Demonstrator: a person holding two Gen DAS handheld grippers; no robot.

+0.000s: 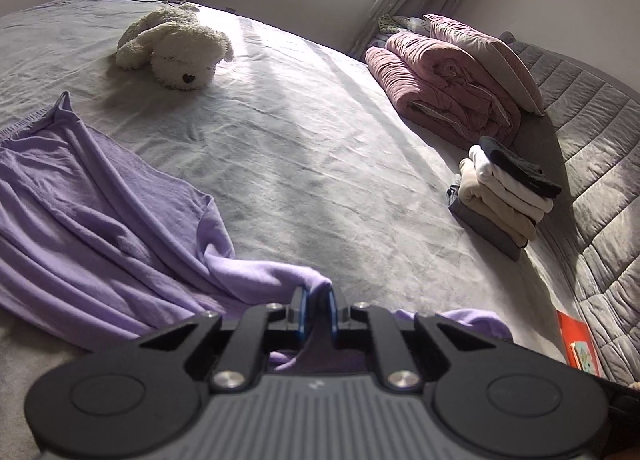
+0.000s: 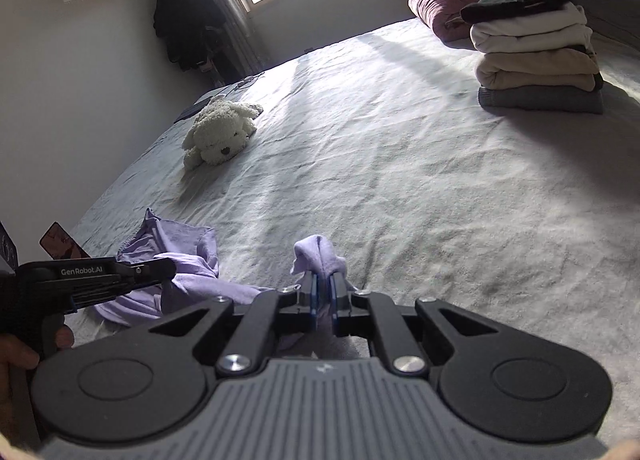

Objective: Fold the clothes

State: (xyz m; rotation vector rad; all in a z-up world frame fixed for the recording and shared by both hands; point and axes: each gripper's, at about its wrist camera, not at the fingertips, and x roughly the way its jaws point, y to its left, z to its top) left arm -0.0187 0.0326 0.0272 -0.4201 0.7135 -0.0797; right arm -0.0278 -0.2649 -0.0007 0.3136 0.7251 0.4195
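A lilac garment (image 1: 92, 216) lies rumpled on the grey bed sheet (image 1: 320, 148), spread toward the left in the left wrist view. My left gripper (image 1: 316, 296) is shut on a bunched edge of it, with cloth pinched between the blue pads. In the right wrist view my right gripper (image 2: 324, 284) is shut on another part of the lilac garment (image 2: 318, 252), and a tuft sticks up past the fingertips. The left gripper (image 2: 160, 270) shows there from the side at the left, held by a hand, with the lilac cloth trailing under it.
A white plush dog (image 1: 176, 46) lies farther up the bed. A stack of folded clothes (image 1: 504, 192) stands at the right, with a rolled pink quilt (image 1: 444, 88) and pillow behind it. A grey quilted headboard (image 1: 592, 164) runs along the right. A window is at the back.
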